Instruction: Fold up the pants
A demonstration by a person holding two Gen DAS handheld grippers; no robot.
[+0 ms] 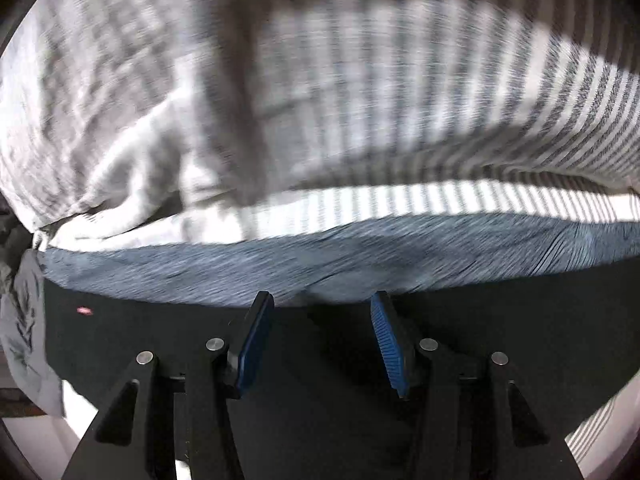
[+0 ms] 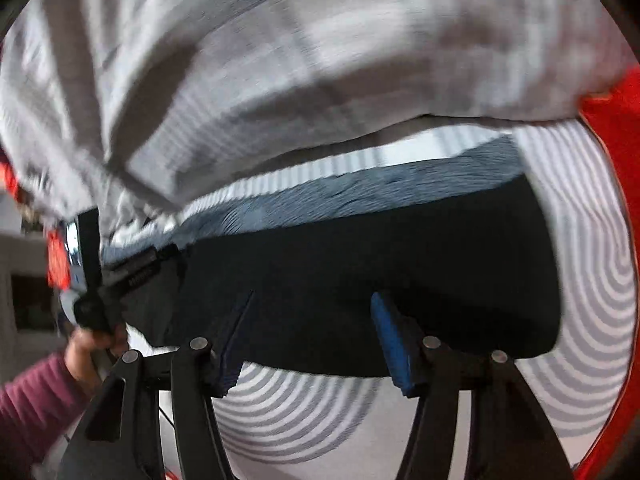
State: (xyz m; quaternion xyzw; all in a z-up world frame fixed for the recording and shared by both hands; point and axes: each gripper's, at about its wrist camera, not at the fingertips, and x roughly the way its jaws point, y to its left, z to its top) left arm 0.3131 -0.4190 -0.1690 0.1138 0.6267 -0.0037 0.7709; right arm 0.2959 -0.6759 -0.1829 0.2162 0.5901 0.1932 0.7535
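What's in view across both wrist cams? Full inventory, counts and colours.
pants: one, black with a blue-grey ribbed waistband, lying folded on the striped sheet
striped sheet: one, white and grey, under the pants
checked blanket: one, grey and white, bunched behind the pants
red fabric: one patch, right edge of the right view
left gripper: one, black with blue pads, open over the pants, nothing between the pads
right gripper: one, black with blue pads, open over the pants
hand: one, maroon sleeve, holding the left gripper
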